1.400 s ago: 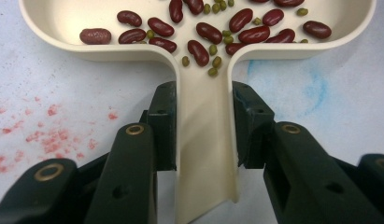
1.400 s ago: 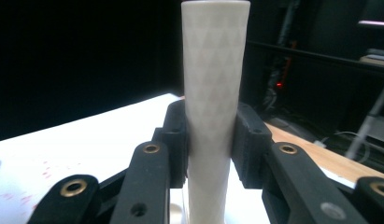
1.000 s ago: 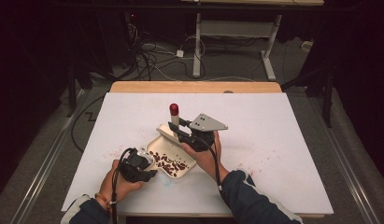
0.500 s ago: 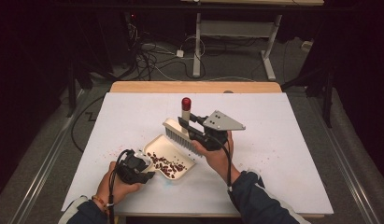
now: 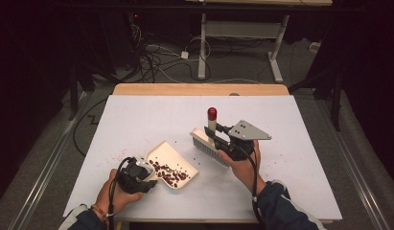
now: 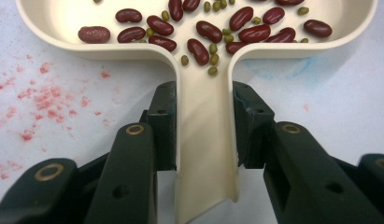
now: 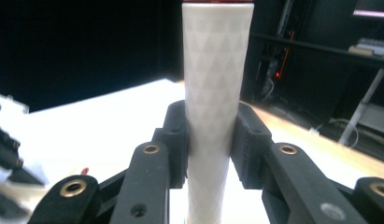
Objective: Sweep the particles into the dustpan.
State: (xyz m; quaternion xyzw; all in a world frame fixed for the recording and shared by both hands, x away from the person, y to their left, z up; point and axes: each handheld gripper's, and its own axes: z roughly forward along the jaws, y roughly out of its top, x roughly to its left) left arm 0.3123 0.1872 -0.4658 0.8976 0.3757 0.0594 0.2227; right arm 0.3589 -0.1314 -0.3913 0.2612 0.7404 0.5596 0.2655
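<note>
A cream dustpan (image 5: pixel 171 163) lies on the white table, holding several red kidney beans (image 6: pixel 253 33) and small green beans (image 6: pixel 213 47). My left gripper (image 5: pixel 147 175) is shut on the dustpan's handle (image 6: pixel 204 140) at the table's front left, and both pads press its sides. A brush (image 5: pixel 208 146) with a white handle (image 7: pixel 216 93) and a red cap (image 5: pixel 212 113) hangs above the table to the right of the pan, bristles down. My right gripper (image 5: pixel 214 135) is shut on that upright handle.
The white sheet (image 5: pixel 305 143) covers the table, with a wooden strip (image 5: pixel 199 89) at the far edge. Red crumbs (image 6: pixel 40 98) speckle the sheet left of the pan. Desk legs and cables (image 5: pixel 156 57) stand on the dark floor beyond.
My right gripper has carried the brush up and to the right, away from the dustpan. The dustpan and my left gripper have stayed in place.
</note>
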